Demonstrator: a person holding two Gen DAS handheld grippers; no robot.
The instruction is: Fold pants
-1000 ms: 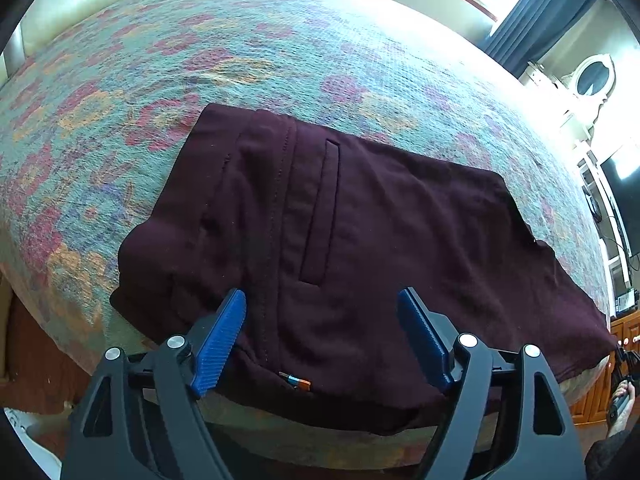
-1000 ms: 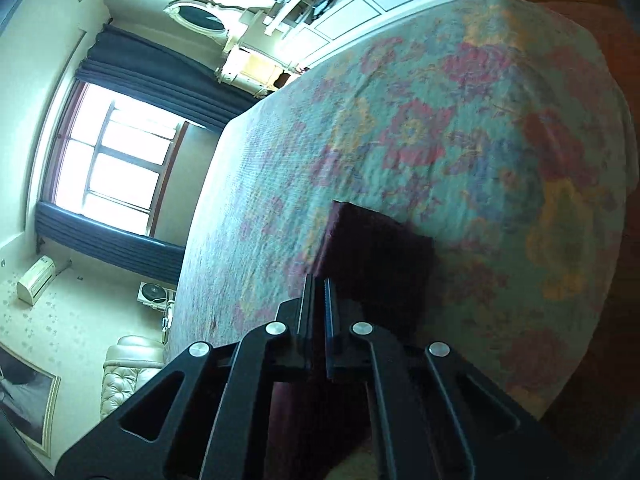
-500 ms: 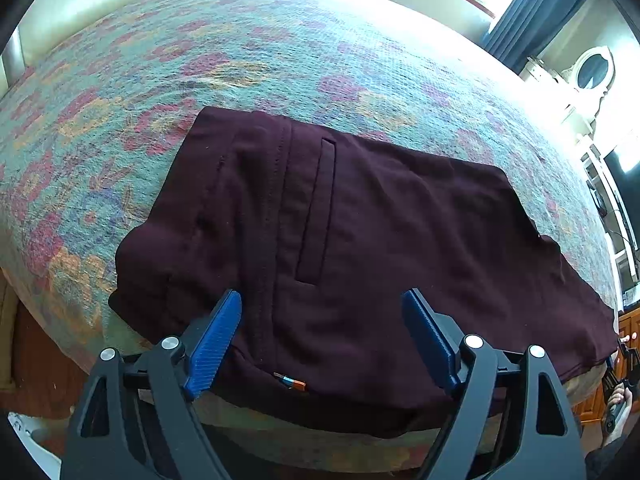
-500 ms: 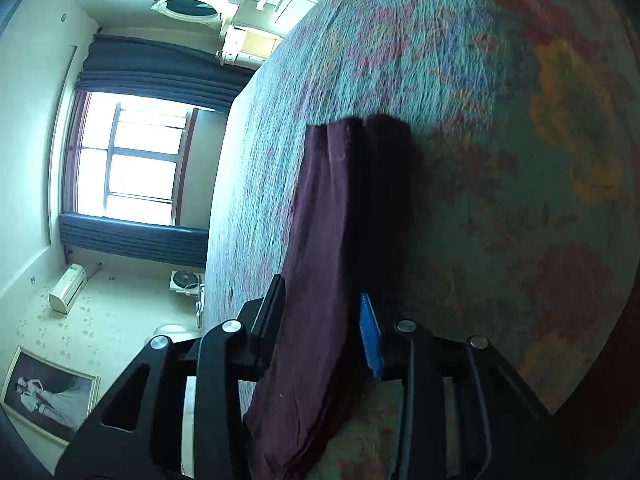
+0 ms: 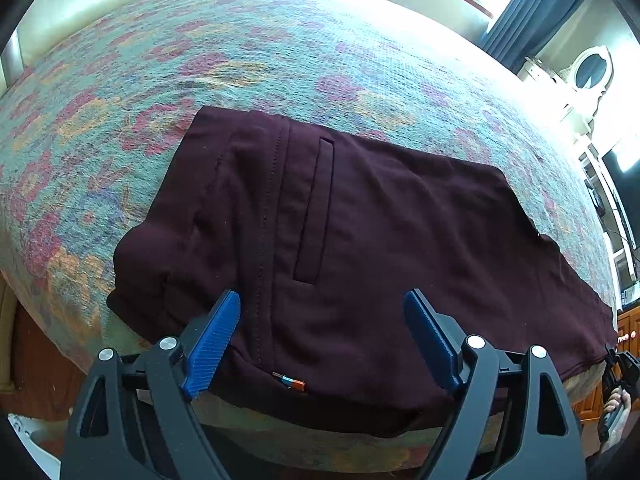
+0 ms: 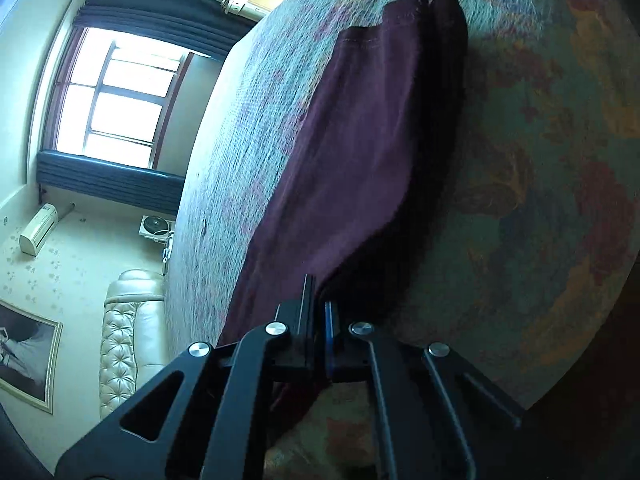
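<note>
The dark maroon pants [image 5: 360, 240] lie folded on the floral bedspread [image 5: 280, 60], waistband end to the left, a welt pocket facing up, the near edge hanging over the bed's front edge. My left gripper [image 5: 322, 338] is open, its blue pads [image 5: 212, 340] just above the pants' near edge, holding nothing. My right gripper [image 6: 320, 308] is shut on the edge of the pants [image 6: 360, 140], which stretch away from it across the bed. The right gripper also shows at the far right of the left wrist view [image 5: 618, 364].
The bed's front edge [image 5: 280, 440] runs right below the left gripper. A cream tufted headboard [image 6: 120, 332] stands at one end. A window with dark blue curtains [image 6: 116, 92] and a white dresser with an oval mirror [image 5: 588, 72] lie beyond the bed.
My right gripper opened around the pants' edge and shut on it again, farther back along the cloth. The left gripper stayed open and pulled back slightly.
</note>
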